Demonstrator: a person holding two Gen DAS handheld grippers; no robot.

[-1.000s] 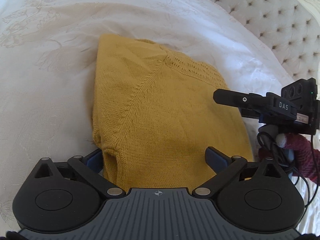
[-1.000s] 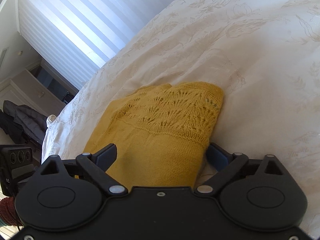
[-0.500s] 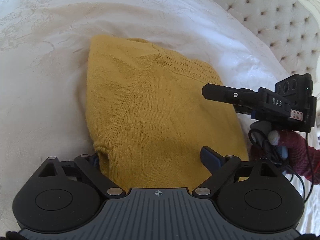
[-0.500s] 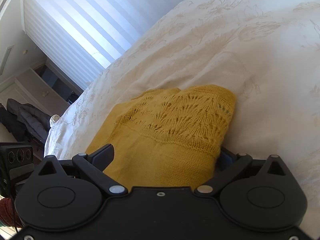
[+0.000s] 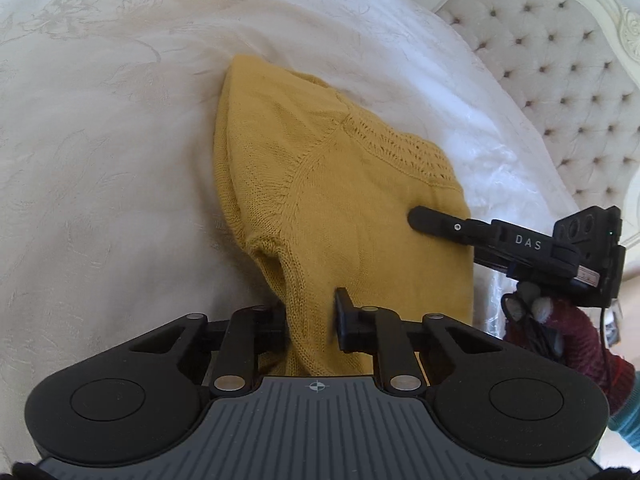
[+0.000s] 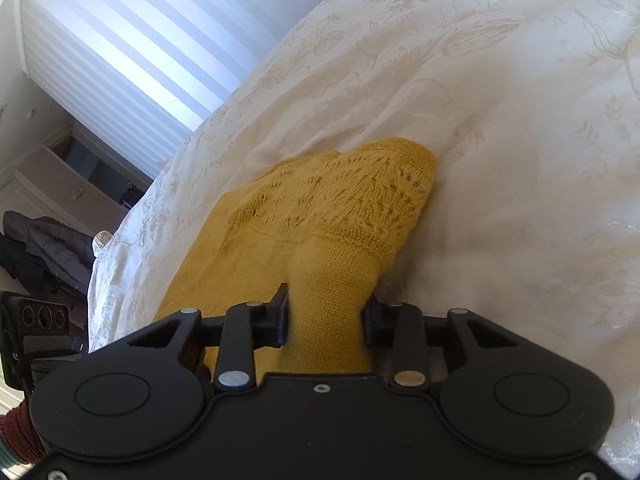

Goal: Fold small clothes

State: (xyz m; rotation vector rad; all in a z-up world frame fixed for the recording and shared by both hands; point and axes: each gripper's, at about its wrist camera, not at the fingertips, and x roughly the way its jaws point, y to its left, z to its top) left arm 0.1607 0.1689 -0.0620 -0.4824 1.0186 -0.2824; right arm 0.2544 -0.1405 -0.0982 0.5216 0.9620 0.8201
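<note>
A mustard-yellow knitted garment (image 5: pixel 340 200) lies folded on a white embroidered bedspread (image 5: pixel 100 140). My left gripper (image 5: pixel 312 320) is at the garment's near edge by a sleeve seam. Its jaws are closing, with a bunched ridge of knit squeezed between the pads. In the right wrist view, the garment (image 6: pixel 320 208) shows its lace-patterned end. My right gripper (image 6: pixel 326 320) is also closing, and a raised fold of knit is pinched between its pads. In the left wrist view, one finger of the right gripper (image 5: pixel 440 224) lies over the garment's right side.
A tufted cream headboard (image 5: pixel 560 80) rises at the far right of the bed. A person's hand in a dark red sleeve (image 5: pixel 568 340) holds the right gripper. Beyond the bed's far edge are a striped white wall (image 6: pixel 140 40) and a dark jacket (image 6: pixel 36 248).
Both pairs of jaws went from wide open around the garment's near edge to closed in on it. The knit now bunches up between the pads. The left view has rolled a little.
</note>
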